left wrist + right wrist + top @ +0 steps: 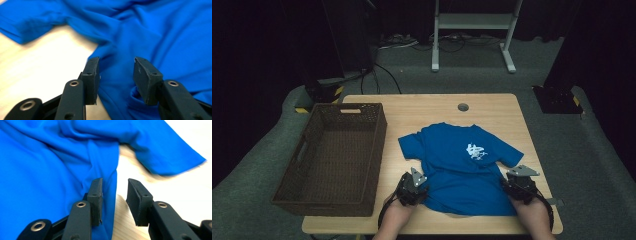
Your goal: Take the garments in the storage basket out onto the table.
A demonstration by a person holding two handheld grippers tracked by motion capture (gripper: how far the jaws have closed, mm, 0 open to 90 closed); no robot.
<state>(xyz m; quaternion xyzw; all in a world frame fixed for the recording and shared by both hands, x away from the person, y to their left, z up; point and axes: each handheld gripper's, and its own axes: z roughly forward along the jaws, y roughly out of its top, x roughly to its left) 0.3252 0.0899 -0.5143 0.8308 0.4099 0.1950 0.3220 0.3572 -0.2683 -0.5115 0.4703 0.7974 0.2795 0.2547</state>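
A blue shirt [462, 167] lies flat on the bench [412, 112], beside a brown basket [334, 155]; the left gripper [418, 186] sits at the shirt's left side edge, its jaws open over the cloth. The right gripper [512, 184] sits at the right side edge; its jaws are open too, with the shirt's edge between them.
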